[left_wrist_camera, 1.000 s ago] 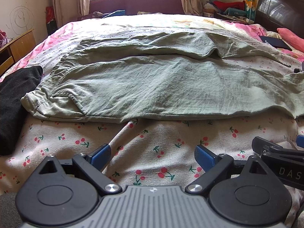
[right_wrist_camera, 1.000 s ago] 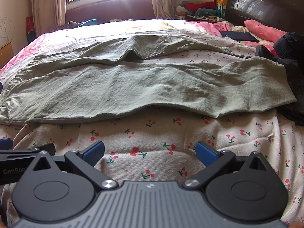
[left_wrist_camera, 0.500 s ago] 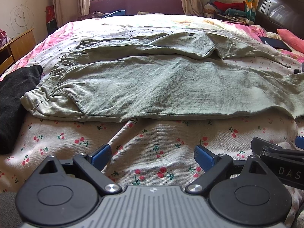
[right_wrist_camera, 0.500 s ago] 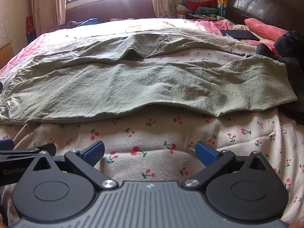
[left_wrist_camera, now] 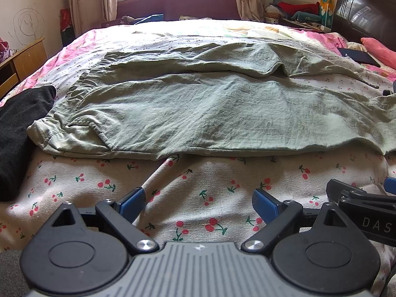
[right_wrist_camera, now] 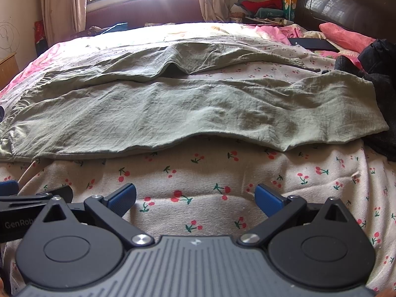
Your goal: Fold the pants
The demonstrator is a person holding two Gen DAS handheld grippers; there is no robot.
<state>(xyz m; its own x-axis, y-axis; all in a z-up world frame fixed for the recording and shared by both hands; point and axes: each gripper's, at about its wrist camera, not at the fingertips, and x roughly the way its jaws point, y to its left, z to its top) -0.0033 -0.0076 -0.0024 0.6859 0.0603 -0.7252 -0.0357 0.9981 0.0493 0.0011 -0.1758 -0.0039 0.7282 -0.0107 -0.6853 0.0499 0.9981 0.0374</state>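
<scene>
Green cotton pants are lying spread lengthwise across the cherry-print bedsheet, waistband at the left, leg hems at the right. Nothing folded yet, by the look of it: both legs are lying side by side, the far one rumpled at the middle.

Left gripper is hovering low over the sheet just short of the near edge, blue pads spread wide, holding nothing. Right gripper is doing the same, jaws apart and empty, sitting just beside the left one.

Placement makes sense: each claw is facing the long near seam, likely so one takes the waist end and the other the hem end for a lengthwise fold.

Black garment is sitting just beside the waistband, dark clothes are touching the hems. Snag risk on both ends when lifting.
</scene>
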